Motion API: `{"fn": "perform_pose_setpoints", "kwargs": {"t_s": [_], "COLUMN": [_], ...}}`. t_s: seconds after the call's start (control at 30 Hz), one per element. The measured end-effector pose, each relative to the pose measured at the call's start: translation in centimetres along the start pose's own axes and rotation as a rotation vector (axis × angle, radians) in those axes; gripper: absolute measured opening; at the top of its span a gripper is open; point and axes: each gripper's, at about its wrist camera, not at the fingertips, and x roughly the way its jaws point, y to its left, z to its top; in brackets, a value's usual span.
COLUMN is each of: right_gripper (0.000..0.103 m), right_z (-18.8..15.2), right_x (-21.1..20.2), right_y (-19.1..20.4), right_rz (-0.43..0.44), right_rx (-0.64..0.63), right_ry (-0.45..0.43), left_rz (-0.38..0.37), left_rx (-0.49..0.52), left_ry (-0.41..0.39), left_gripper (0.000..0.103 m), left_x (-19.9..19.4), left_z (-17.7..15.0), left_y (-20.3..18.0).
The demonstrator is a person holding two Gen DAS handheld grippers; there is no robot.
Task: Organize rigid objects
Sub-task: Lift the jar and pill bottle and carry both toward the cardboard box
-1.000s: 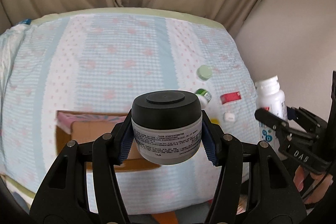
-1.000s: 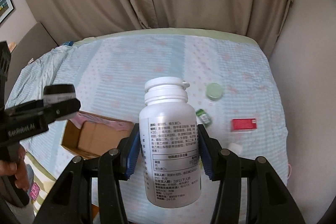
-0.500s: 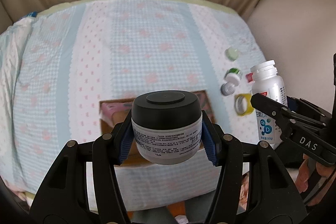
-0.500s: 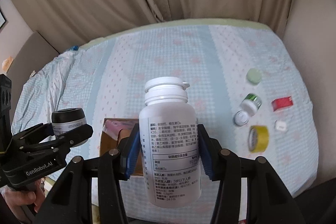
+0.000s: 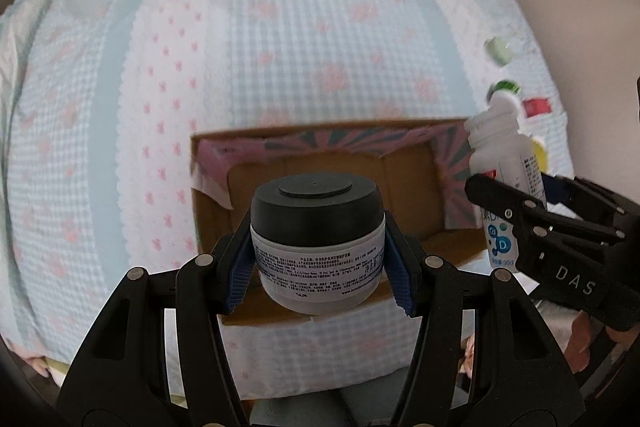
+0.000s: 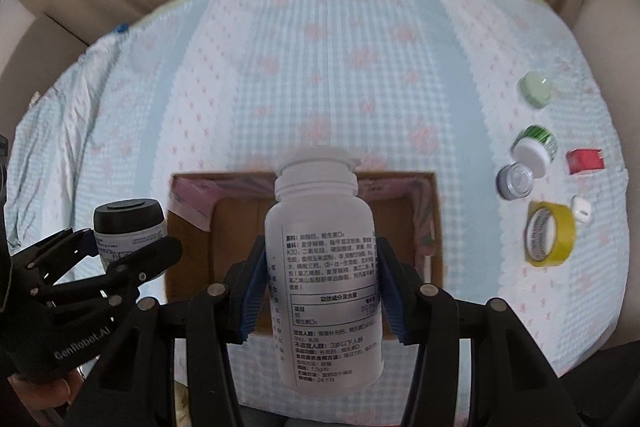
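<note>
Risk: left tongs [image 5: 318, 269] clamped on jar [image 5: 317, 241], right tongs [image 6: 320, 287] on bottle [image 6: 324, 283], both over box [image 5: 408, 179] at 12 o'clock; simultaneous drops may collide or clip box rim.

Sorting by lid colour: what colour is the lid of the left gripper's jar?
Black lid, clearest in the left wrist view.

free: open cardboard box [image 6: 400, 227] interior, bedspread [image 6: 320, 67] beyond | obstacles: box walls, yellow tape roll [image 6: 551, 238] and small jars to right
</note>
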Motion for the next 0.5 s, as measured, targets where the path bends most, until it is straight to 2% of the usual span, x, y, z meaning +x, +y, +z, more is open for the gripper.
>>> {"fn": "perform_pose_setpoints", "kwargs": {"t_s": [0.33, 0.5], "right_gripper": [0.047, 0.047], "right_z": [-0.4, -0.8], "right_x": [11.4, 14.5], "right_y": [-1.4, -1.7], "right_rz": [0.0, -0.004], "right_rx": [-0.016, -0.046], "right_ry": [0.149, 0.182], "left_rz": [0.043, 0.075], "left_rx": [0.056, 0.187], "left_ry": [0.152, 0.179], "left_gripper": [0.053, 0.053], "left_x": [12.3, 15.0], "left_z": [-0.8, -1.1], "left_y": [0.8, -0.5]}}
